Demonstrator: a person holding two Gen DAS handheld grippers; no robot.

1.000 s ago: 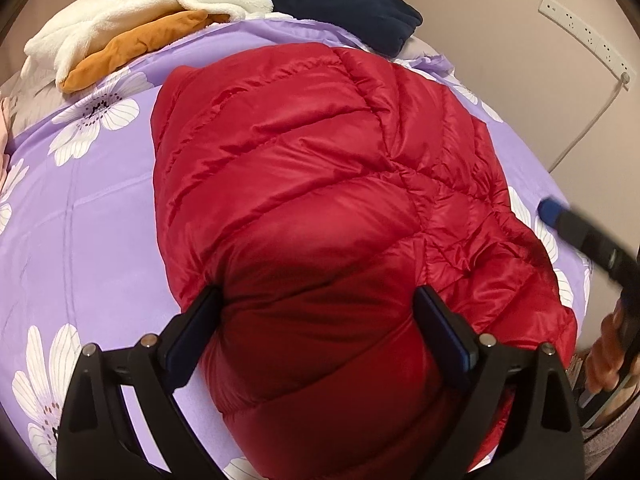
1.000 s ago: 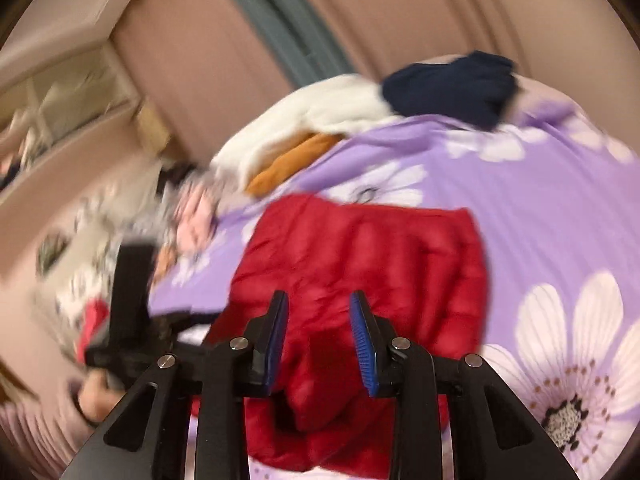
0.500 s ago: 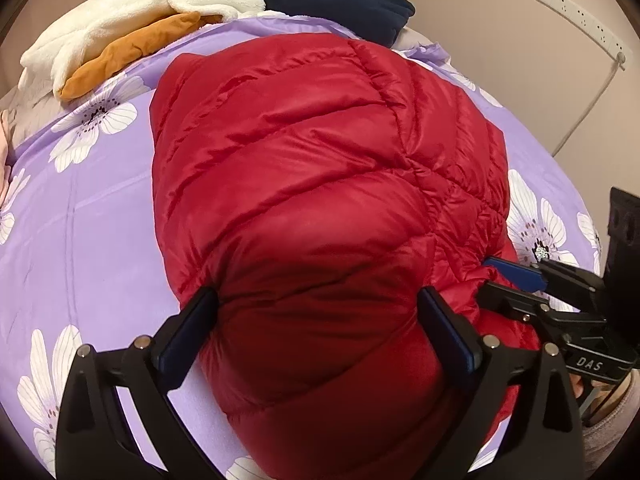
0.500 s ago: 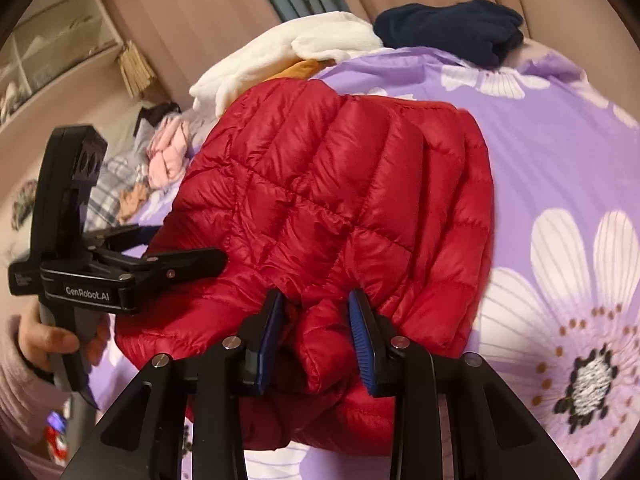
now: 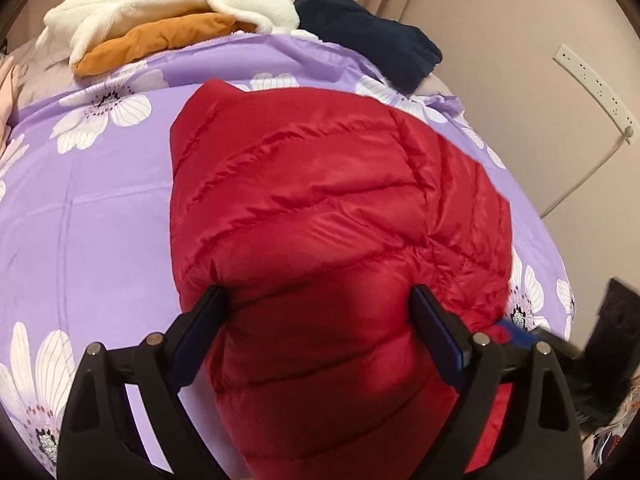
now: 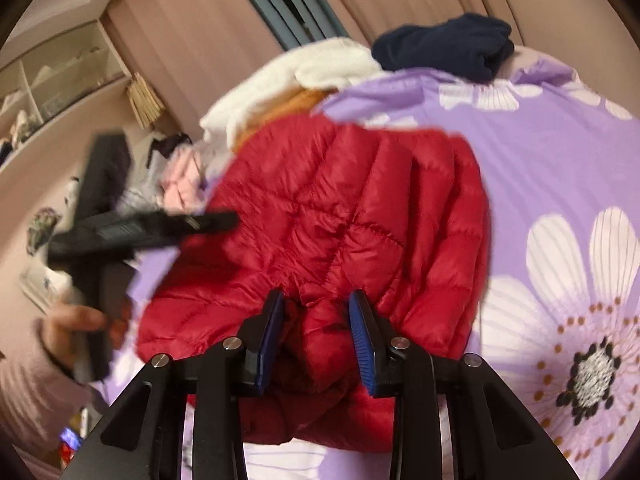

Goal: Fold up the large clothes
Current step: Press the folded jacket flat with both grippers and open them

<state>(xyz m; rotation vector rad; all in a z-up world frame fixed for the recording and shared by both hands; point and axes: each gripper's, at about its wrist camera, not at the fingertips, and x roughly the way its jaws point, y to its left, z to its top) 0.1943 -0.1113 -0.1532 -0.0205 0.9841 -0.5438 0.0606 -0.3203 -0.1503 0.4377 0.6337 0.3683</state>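
Observation:
A red quilted down jacket [image 5: 320,220] lies folded into a bundle on the purple flowered bedsheet [image 5: 88,220]. My left gripper [image 5: 316,304] is wide open, its jaws on either side of the jacket's near end. In the right wrist view the jacket [image 6: 344,208] fills the middle. My right gripper [image 6: 316,300] is partly closed around a thick fold of the jacket's near edge; I cannot tell how firmly it pinches. The left gripper [image 6: 224,220] shows there blurred at the jacket's left side, held by a hand.
A white fleece garment [image 5: 168,4], an orange garment [image 5: 160,40] and a dark navy garment [image 5: 368,40] are piled at the bed's far end. A wall with a power strip [image 5: 592,84] and cable is on the right. Shelves [image 6: 60,76] and clutter lie left of the bed.
The jacket has shifted farther away toward the middle of the bed. The left gripper pulled back a little and stays open. The right gripper stays around the same fold.

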